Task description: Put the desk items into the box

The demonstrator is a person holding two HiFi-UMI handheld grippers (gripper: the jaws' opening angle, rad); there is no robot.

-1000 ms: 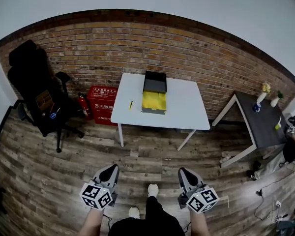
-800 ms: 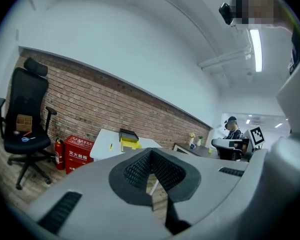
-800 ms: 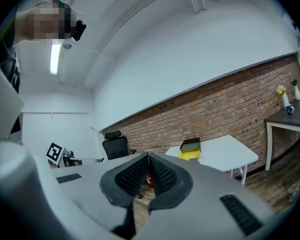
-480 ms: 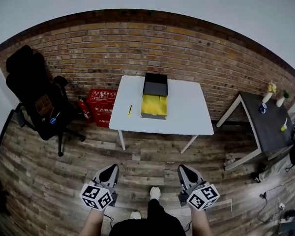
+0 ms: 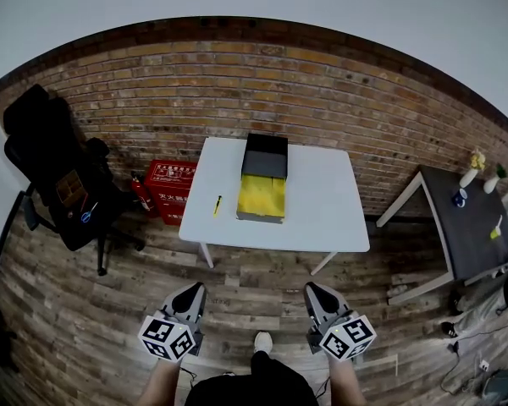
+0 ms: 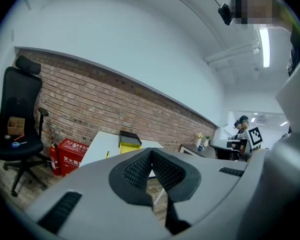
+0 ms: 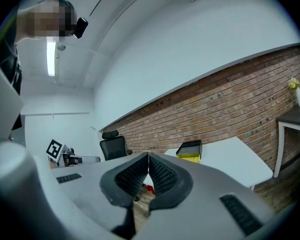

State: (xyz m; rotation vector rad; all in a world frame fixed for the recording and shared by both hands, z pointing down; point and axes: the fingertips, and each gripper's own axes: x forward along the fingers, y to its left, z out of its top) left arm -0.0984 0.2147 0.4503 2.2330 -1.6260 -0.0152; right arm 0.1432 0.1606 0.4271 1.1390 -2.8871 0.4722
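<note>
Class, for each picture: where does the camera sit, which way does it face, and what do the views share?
Head view: on the person's head, facing forward and steeply down at the white table and box; left gripper and right gripper show.
Left gripper view: on the left gripper, looking along its shut jaws toward the table and office chair.
Right gripper view: on the right gripper, looking along its shut jaws toward the table.
Shared: all show the table, box and brick wall.
</note>
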